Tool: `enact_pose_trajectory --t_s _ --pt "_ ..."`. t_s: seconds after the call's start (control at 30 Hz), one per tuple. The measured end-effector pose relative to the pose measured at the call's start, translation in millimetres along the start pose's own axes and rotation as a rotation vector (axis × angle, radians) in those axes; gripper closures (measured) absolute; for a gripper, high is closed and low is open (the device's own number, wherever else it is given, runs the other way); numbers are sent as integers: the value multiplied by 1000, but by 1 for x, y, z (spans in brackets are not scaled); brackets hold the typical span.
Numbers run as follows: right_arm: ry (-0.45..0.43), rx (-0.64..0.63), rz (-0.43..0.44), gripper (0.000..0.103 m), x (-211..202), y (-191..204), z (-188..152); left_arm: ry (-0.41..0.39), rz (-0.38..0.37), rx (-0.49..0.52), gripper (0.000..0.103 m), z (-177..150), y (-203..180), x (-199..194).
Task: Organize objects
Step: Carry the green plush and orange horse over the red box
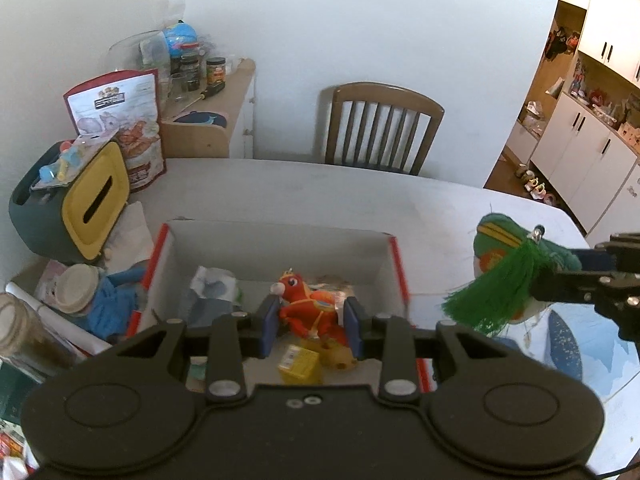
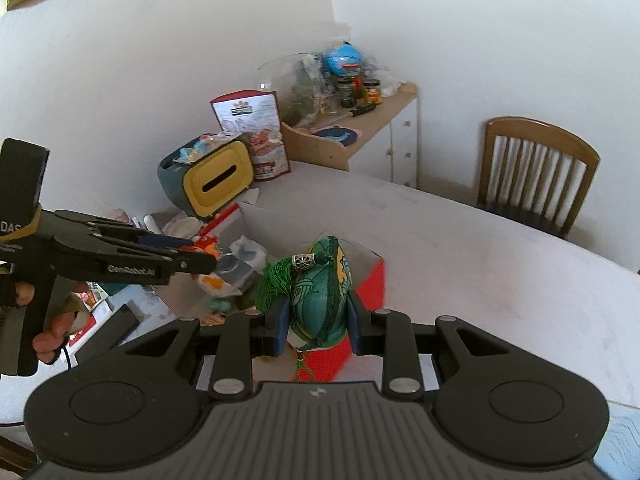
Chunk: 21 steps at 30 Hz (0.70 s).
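Note:
My left gripper (image 1: pixel 311 326) is shut on a red-orange plush toy (image 1: pixel 308 308) and holds it above the open cardboard box (image 1: pixel 280 248) with red edges. Inside the box lie a yellow carton (image 1: pixel 300 364), a yellow cheese-like toy (image 1: pixel 340 356) and a grey-blue packet (image 1: pixel 212 296). My right gripper (image 2: pixel 318 326) is shut on a green embroidered pouch (image 2: pixel 320 296) with a green tassel (image 2: pixel 274 284), held over the box's right corner (image 2: pixel 368 280). The pouch also shows in the left wrist view (image 1: pixel 516 248).
A teal and yellow tissue holder (image 1: pixel 72 200) and a red snack bag (image 1: pixel 124 120) stand left of the box. A blue doll with a straw hat (image 1: pixel 92 292) lies beside it. A wooden chair (image 1: pixel 380 128) stands behind the white table (image 1: pixel 400 204). A side shelf (image 1: pixel 216 96) holds jars.

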State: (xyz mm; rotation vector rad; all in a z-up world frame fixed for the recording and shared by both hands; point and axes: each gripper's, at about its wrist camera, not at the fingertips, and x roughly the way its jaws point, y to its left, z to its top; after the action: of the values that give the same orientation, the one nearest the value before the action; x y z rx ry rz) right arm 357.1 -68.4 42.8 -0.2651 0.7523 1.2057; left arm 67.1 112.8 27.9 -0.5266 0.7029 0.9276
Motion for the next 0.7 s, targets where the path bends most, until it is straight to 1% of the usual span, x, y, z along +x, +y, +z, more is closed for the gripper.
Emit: enact_pose_trajectory --t_s 0.27,0.43,0.7 --pt "11 -28 5 75 36 39 24 26 10 16 70 5 38 13" --pt "21 -36 -13 75 64 55 34 40 9 29 70 7 53 26" --pt "111 -55 -67 75 112 62 29 84 -19 61 70 2 58 56"
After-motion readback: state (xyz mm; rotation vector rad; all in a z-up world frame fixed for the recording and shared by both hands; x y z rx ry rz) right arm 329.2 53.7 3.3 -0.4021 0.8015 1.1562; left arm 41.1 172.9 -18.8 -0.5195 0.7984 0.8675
